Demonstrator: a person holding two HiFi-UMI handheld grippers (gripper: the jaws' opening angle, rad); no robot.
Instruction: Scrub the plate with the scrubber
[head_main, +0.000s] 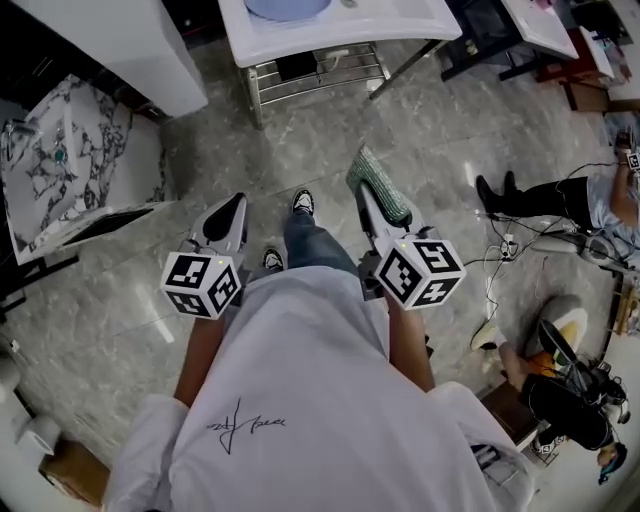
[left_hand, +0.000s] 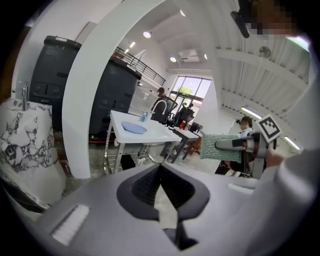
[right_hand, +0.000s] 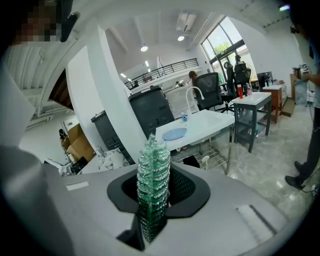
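Right gripper view: scrubber (right_hand: 153, 150) clamped upright in R gripper (right_hand: 153, 172), plate (right_hand: 174, 133) on table (right_hand: 210, 122) well ahead; L gripper (left_hand: 159, 167) closed, empty.

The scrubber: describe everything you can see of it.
The scrubber is a flat green rectangular pad of coarse, glinting mesh. The right tongs are shut on its lower end, so the rest juts past their tips, standing edge-on between them. It hangs in the air over the floor, well short of the white table; only the tongs touch it.

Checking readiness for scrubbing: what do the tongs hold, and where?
Right tongs grip the green scrubber by its near end; left tongs are shut, empty.
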